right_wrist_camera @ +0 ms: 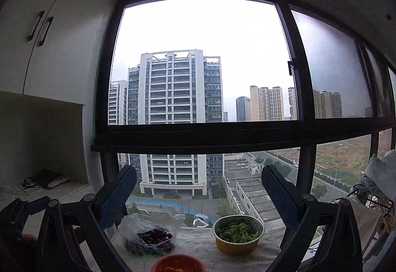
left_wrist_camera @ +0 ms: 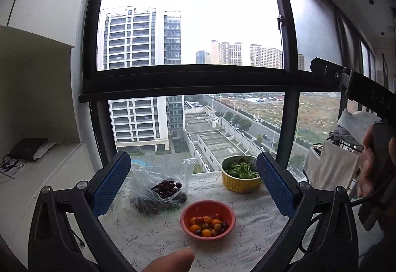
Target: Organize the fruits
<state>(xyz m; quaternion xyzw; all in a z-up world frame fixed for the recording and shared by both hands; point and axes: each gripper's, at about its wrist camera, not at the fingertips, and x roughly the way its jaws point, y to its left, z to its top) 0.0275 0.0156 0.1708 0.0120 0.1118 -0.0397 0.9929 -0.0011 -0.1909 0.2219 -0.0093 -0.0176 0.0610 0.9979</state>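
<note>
A yellow bowl (left_wrist_camera: 241, 179) of greens (left_wrist_camera: 241, 169) (chopped) sits on the floral tablecloth (left_wrist_camera: 148, 235).

A red plastic bowl (left_wrist_camera: 207, 219) is being seen upright on the near part of the floral tablecloth (left_wrist_camera: 250, 227), filled with small orange and dark red fruits (left_wrist_camera: 207, 224). Far left of it, a crumpled clear plastic bag (left_wrist_camera: 158, 191) is lying open, with dark red cherries (left_wrist_camera: 167, 188) being held inside. In the right wrist view, only the bowl's far rim (right_wrist_camera: 178, 262) is being shown.
</note>
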